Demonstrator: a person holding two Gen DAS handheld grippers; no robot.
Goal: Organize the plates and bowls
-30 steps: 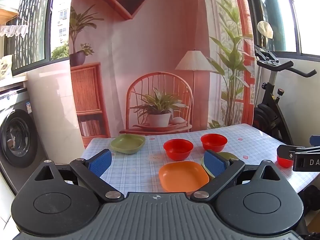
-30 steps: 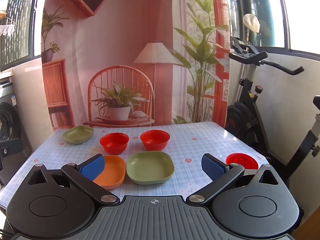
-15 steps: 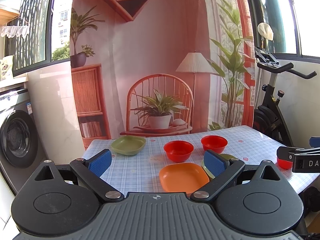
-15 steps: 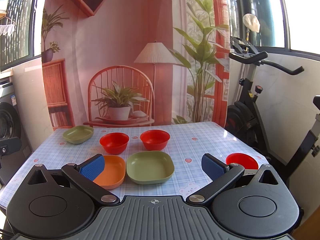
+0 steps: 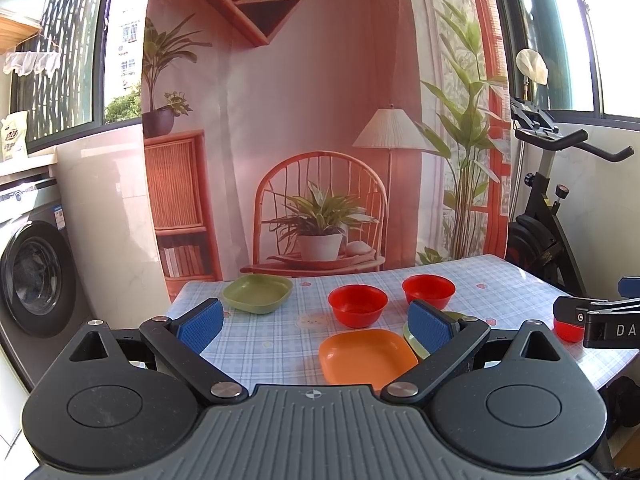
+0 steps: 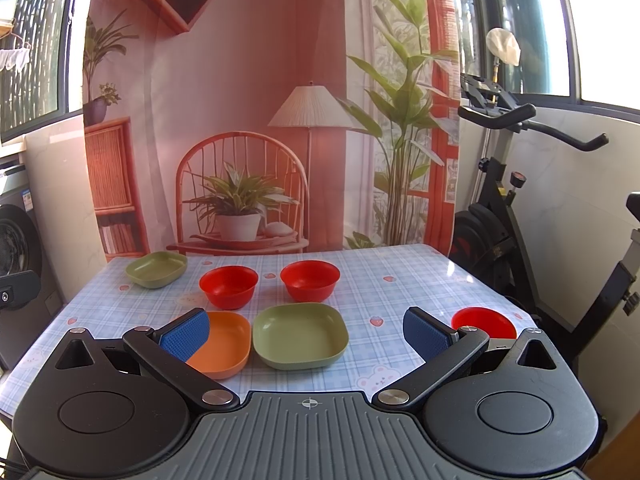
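Observation:
On the checked tablecloth (image 6: 384, 280) lie an orange plate (image 6: 224, 344), a green plate (image 6: 300, 336) beside it, and a second green plate (image 6: 157, 269) at the far left. Two red bowls (image 6: 229, 286) (image 6: 310, 278) stand side by side behind them, and a third red bowl (image 6: 482, 320) sits near the right edge. My right gripper (image 6: 306, 332) hovers open before the near green plate, holding nothing. My left gripper (image 5: 316, 320) is open and empty above the table's near left part, with the orange plate (image 5: 366, 354) just ahead to the right.
An exercise bike (image 6: 520, 208) stands right of the table. A washing machine (image 5: 32, 276) is at the left. A printed backdrop (image 6: 256, 120) hangs behind the table's far edge. The other gripper's body (image 5: 600, 320) juts in at the right of the left wrist view.
The left wrist view has tilted slightly, so the scene sits a little lower in it. The right gripper and all dishes have kept their places.

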